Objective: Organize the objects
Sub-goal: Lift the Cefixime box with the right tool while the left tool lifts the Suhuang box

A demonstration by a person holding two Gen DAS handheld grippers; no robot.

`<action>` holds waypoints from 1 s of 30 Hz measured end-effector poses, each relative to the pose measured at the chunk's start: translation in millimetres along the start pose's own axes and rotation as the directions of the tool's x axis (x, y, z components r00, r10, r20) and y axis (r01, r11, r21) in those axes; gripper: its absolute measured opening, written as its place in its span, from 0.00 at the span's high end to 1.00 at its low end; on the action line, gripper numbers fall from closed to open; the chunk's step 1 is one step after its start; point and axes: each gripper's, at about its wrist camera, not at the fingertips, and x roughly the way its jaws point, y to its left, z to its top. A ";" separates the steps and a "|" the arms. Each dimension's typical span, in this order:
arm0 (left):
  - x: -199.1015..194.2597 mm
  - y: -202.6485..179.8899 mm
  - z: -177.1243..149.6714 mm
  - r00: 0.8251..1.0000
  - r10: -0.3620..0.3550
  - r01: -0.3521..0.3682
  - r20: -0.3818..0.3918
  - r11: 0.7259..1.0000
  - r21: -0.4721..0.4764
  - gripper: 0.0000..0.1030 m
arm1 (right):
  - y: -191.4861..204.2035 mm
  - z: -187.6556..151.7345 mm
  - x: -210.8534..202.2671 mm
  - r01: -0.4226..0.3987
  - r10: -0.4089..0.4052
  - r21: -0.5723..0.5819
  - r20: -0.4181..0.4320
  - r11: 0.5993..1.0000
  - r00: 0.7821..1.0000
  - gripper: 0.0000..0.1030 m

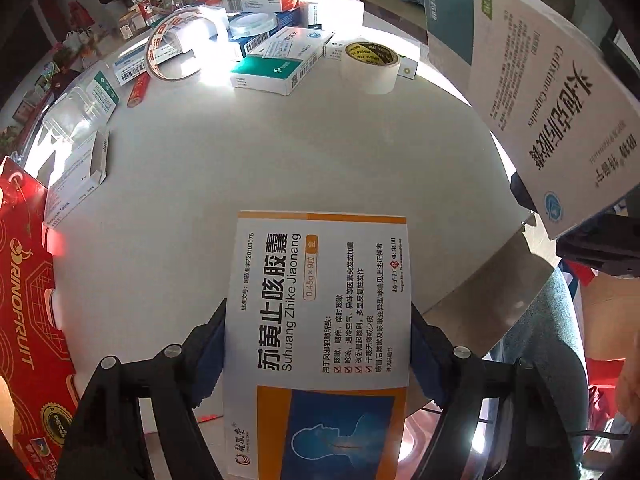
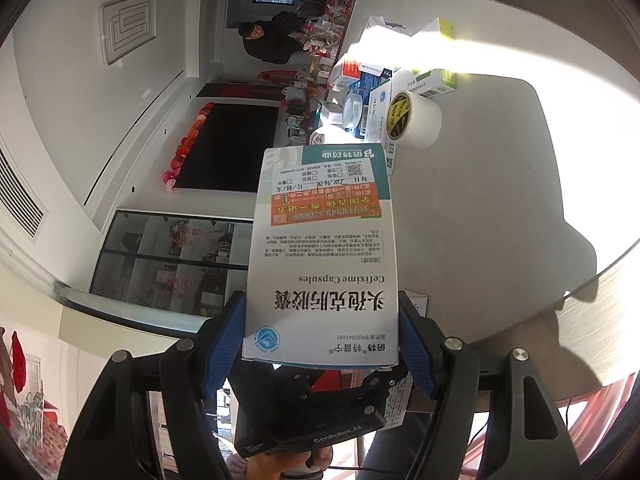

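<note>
A: How far along was the sorting?

B: Barely begun, I'd judge. The left claw (image 1: 318,344) pointed down at the surface (image 1: 320,152) with the orange-and-white capsule box (image 1: 320,320) between its blue pads; whether they still pinched it I couldn't tell, the box seeming to lie flat on the near edge.

A: And the right?

B: The right claw (image 2: 320,336) was clenched on the Cefixime box (image 2: 320,264), held in the air well above the surface.

A: What remained?

B: Plenty. A jumble of medicine boxes (image 1: 276,60), a white tape roll (image 1: 370,66) and a clear tape roll (image 1: 176,44) crowded the far side, unsorted.
</note>
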 end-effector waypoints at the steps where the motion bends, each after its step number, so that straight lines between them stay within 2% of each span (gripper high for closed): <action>1: -3.1 2.6 -3.2 1.000 -0.015 0.016 0.023 1.000 -0.009 0.20 | -0.6 -0.2 -0.1 -0.001 0.001 0.002 0.000 1.000 1.000 0.31; 4: -20.4 13.7 -10.9 0.993 -0.065 0.072 0.101 0.995 -0.065 0.20 | -0.6 -2.4 -1.9 -0.010 0.010 0.005 -0.001 1.000 1.000 0.31; 6: -40.9 23.2 -15.0 0.977 -0.112 0.133 0.179 0.985 -0.109 0.20 | -2.2 -4.5 -2.0 -0.030 0.031 0.021 -0.006 0.999 1.000 0.31; 10: -89.8 39.0 -18.1 0.937 -0.115 0.181 0.330 0.967 -0.177 0.20 | -6.7 -10.6 2.6 -0.096 0.097 0.065 -0.021 0.993 0.995 0.31; 15: -131.5 77.3 -26.6 0.881 -0.092 0.250 0.464 0.923 -0.293 0.20 | -8.4 -24.9 18.0 -0.125 0.132 0.098 -0.074 0.987 0.988 0.31; 20: -152.9 113.2 -39.9 0.853 -0.026 0.246 0.521 0.900 -0.358 0.20 | -8.4 -36.2 36.8 -0.128 0.143 0.120 -0.125 0.984 0.982 0.31; 30: -170.2 164.3 -71.2 0.824 0.095 0.220 0.558 0.854 -0.471 0.20 | 1.7 -48.5 56.2 -0.135 0.154 0.117 -0.179 0.984 0.972 0.31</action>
